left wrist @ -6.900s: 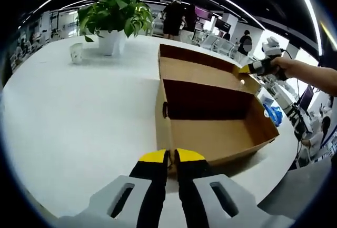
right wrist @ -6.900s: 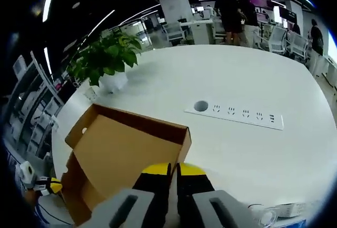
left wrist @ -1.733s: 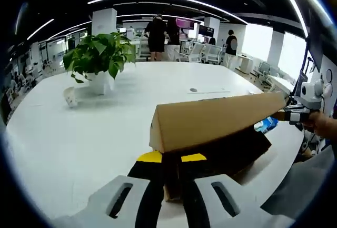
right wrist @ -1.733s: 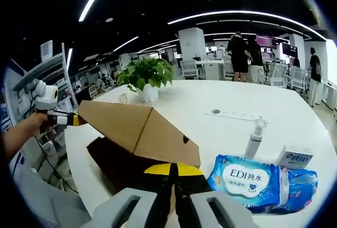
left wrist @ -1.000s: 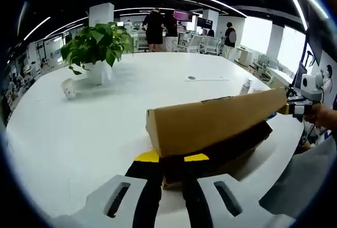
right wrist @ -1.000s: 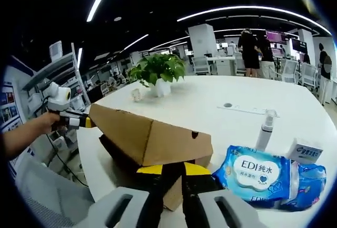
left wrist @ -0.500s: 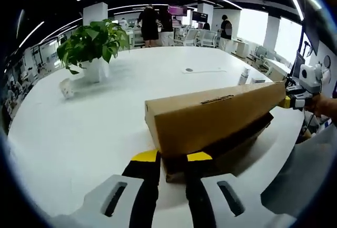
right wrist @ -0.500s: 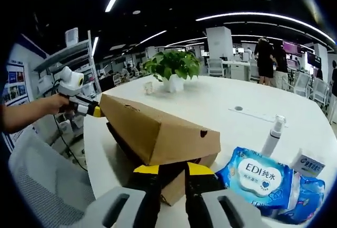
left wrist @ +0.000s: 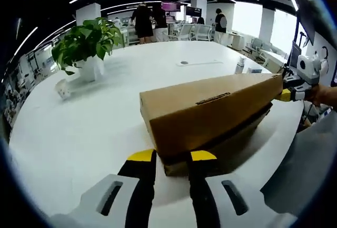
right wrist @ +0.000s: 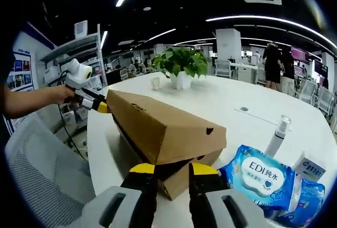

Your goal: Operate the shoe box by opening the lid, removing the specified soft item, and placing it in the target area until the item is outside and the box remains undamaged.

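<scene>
The shoe box point(left wrist: 210, 113) sits mid-frame, lid point(right wrist: 158, 120) nearly down. The left gripper point(left wrist: 171, 157) and right gripper point(right wrist: 172, 169) are parted, grasping nothing.

Potted plant point(left wrist: 84, 41), spray bottle point(right wrist: 278, 129), wipes pack point(right wrist: 258, 175) on white table point(left wrist: 79, 128).

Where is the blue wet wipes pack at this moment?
In the right gripper view, the blue wipes pack lies on the white table, just right of the shoe box, below the spray bottle.
</scene>
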{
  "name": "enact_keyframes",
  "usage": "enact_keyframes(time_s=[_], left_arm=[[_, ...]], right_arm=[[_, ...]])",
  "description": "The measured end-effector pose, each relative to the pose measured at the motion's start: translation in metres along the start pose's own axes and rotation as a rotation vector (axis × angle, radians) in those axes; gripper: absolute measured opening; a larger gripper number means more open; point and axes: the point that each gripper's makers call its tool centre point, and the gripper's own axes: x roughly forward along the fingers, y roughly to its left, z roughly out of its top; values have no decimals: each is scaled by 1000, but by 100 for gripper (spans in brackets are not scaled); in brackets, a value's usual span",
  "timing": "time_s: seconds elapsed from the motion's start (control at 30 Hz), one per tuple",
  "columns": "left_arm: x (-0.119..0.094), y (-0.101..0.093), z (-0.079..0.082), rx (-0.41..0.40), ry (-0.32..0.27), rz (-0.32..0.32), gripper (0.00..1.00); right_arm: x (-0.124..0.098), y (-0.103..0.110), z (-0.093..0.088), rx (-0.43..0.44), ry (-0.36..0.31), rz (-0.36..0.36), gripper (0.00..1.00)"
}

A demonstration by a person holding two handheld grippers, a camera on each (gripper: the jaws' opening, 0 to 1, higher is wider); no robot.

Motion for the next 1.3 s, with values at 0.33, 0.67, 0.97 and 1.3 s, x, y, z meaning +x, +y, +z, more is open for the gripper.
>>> enact_keyframes(time_s=[0.33,0.67,0.97,1.3], left_arm=[[2,-5,-13,12,20,-11,29],[4,-12,-21,25,27,-26,30],[7,-16,-30,29,48,-35,33],[-1,-13,-14,2,-14,-55,32]], right_arm=[[5,9,-12,-41,24,32,23],[6,12,-20,-44,48,44,24],[9,13,-23,-44,58,43,24],[9,11,-11,-46,40,34,25]])
